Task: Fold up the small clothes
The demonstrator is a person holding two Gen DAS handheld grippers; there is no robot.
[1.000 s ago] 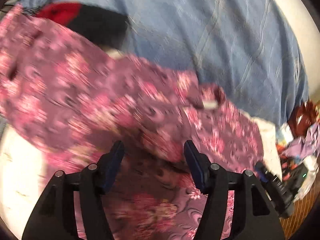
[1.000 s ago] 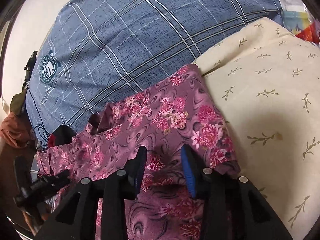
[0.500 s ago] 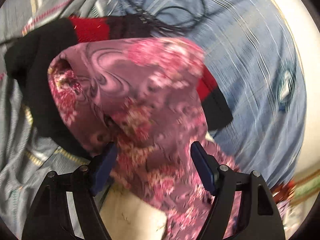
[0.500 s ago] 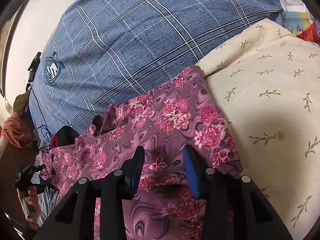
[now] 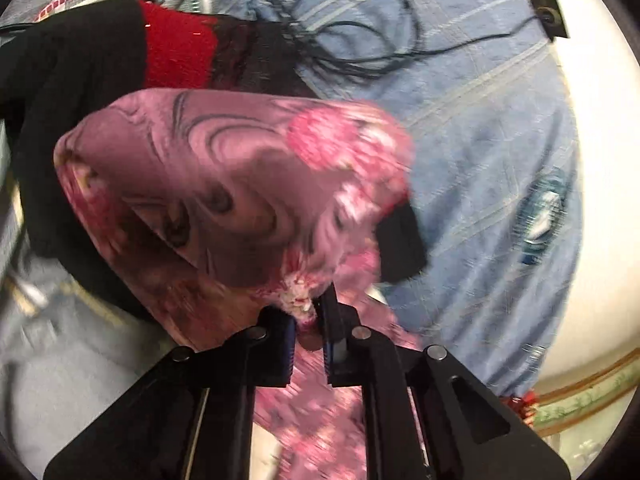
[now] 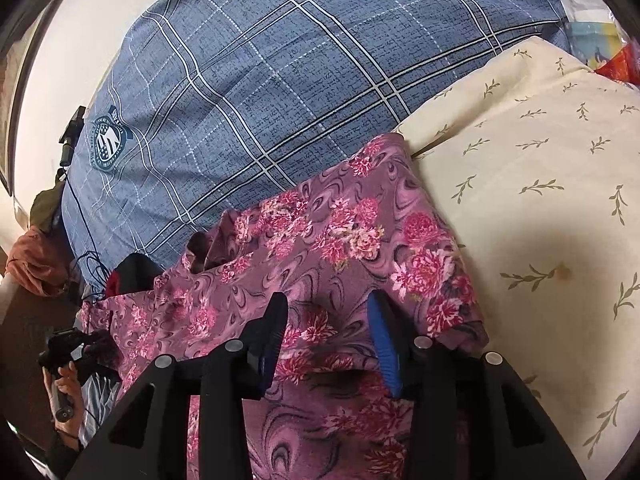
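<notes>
left wrist view: left gripper [image 5: 310, 320] pinching floral cloth [image 5: 240, 192] tight; right gripper [image 6: 328, 332] hovering, jaws spread, over same cloth.

Both my claws are matte black plastic with silver screw heads; the left claw [image 5: 307, 322] and right claw [image 6: 328, 336] carry ribbed blue pads [image 6: 382, 344].

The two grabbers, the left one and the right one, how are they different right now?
The left gripper is squeezed shut on a bunched bit of the flowery purple cloth; the right gripper is open, with its fingers apart over that cloth. The left one's cloth is lifted and draped; under the right one it lies spread flat. Both are black with blue pads.
</notes>
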